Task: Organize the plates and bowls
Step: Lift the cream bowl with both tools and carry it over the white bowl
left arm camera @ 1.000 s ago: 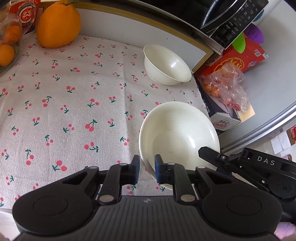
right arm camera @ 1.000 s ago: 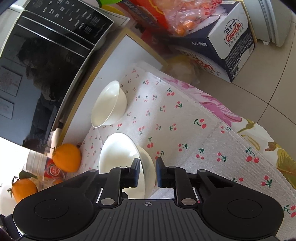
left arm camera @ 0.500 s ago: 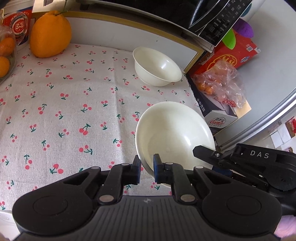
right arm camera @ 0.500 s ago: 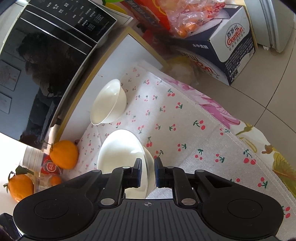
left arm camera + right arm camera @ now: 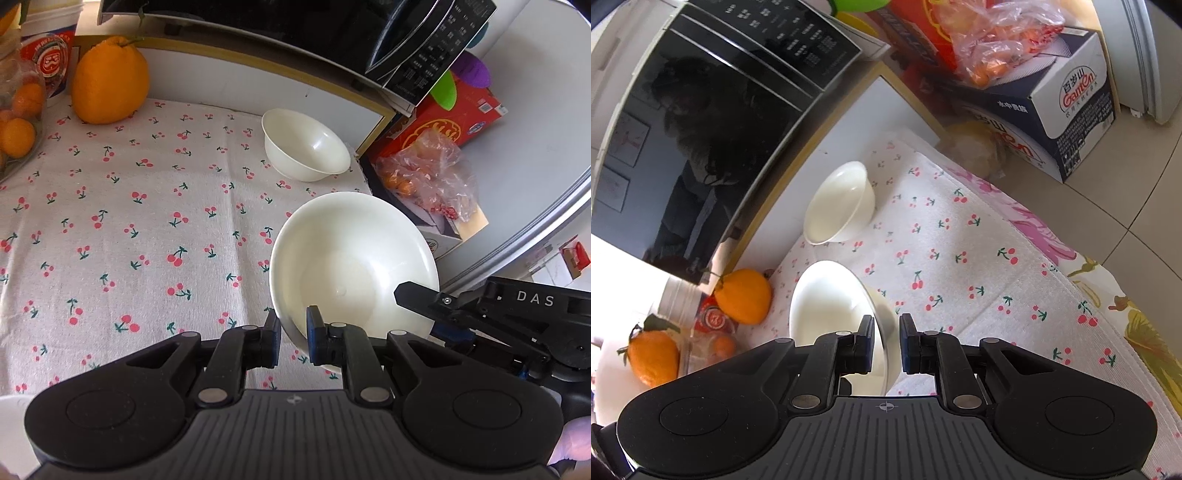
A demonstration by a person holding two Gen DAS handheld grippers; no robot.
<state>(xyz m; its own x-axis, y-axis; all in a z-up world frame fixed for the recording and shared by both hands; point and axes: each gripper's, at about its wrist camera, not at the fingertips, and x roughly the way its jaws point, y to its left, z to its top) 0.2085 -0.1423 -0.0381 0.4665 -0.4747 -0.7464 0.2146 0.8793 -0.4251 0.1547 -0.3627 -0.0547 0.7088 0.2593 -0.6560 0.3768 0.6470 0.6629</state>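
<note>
Grip state first: we had the left gripper (image 5: 291,332) clenched on the near rim of the large white bowl (image 5: 354,266), and the right gripper (image 5: 886,341) clenched on the same bowl's rim at its other side, so both held one bowl between them. The bowl sat tilted near the right edge of the worktop (image 5: 110,236), over the cherry-print cloth; we could not tell whether its base touched the cloth. The small white bowl (image 5: 304,149) stood upright at the far right corner of the worktop, well apart from the held one, below the microwave (image 5: 424,40).

We judged the step as carrying the large bowl toward the small one for stacking. Two risks applied. Each gripper pinched only a thin, glossy rim, so unequal motion of the two hands could twist the bowl out of one pinch. The bowl also hung close to the worktop's right edge; a slip there could send it to the floor.
</note>
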